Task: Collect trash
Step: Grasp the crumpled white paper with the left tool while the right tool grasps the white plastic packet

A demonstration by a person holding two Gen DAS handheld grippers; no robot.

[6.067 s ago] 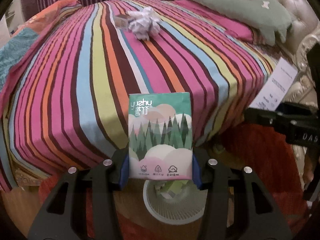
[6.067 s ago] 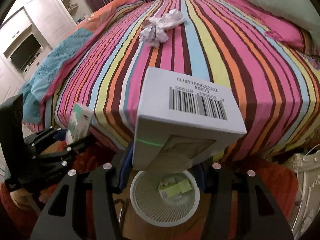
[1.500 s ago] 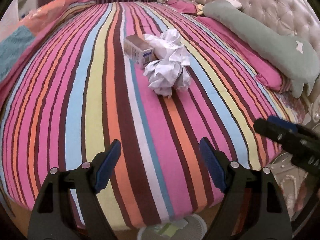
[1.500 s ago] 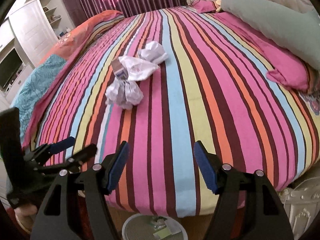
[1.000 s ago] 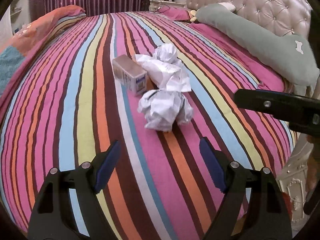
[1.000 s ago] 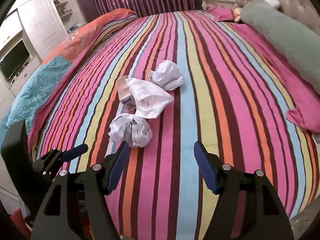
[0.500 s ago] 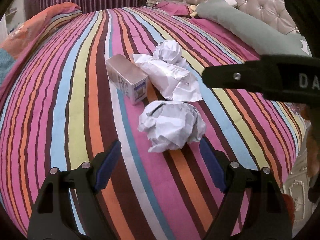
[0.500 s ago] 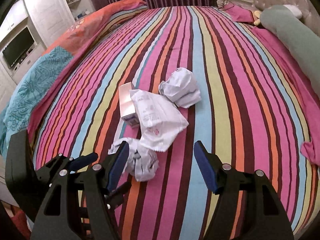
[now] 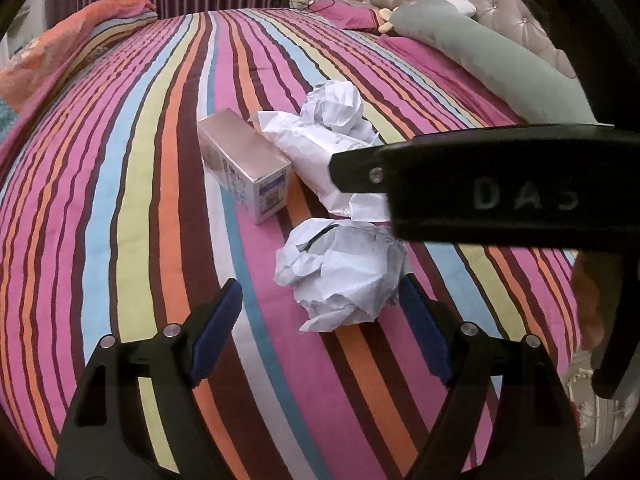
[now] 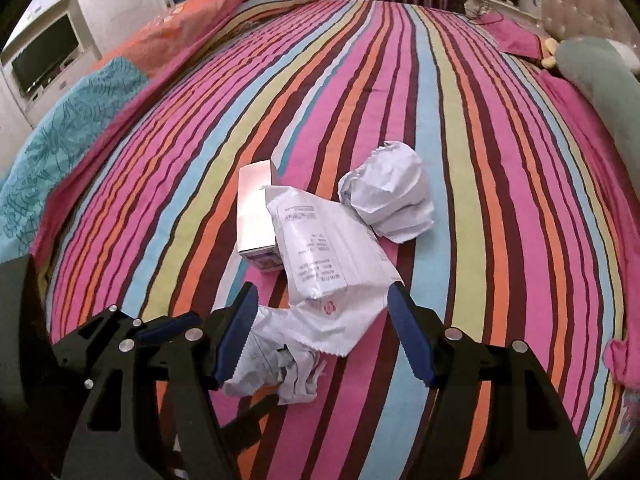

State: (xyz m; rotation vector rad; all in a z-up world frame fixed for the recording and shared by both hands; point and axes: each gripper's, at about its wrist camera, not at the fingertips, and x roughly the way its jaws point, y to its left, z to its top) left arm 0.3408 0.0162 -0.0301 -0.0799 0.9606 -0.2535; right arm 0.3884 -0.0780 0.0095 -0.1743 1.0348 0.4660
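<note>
Both of your grippers have closed in on the bed (image 10: 460,120) trash, left gripper (image 9: 320,320) jaws open around the near paper ball (image 9: 344,272), right gripper (image 10: 320,328) jaws open over the white mailer bag (image 10: 328,264); small box (image 9: 244,164) and far paper ball (image 10: 388,192) remain uncollected.

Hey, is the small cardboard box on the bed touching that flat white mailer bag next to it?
Touching. In the right wrist view the white mailer bag overlaps the small box along its side, with no bedspread showing between them.

Both wrist views look down, sharing bedspread (image 9: 120,200) closely.
</note>
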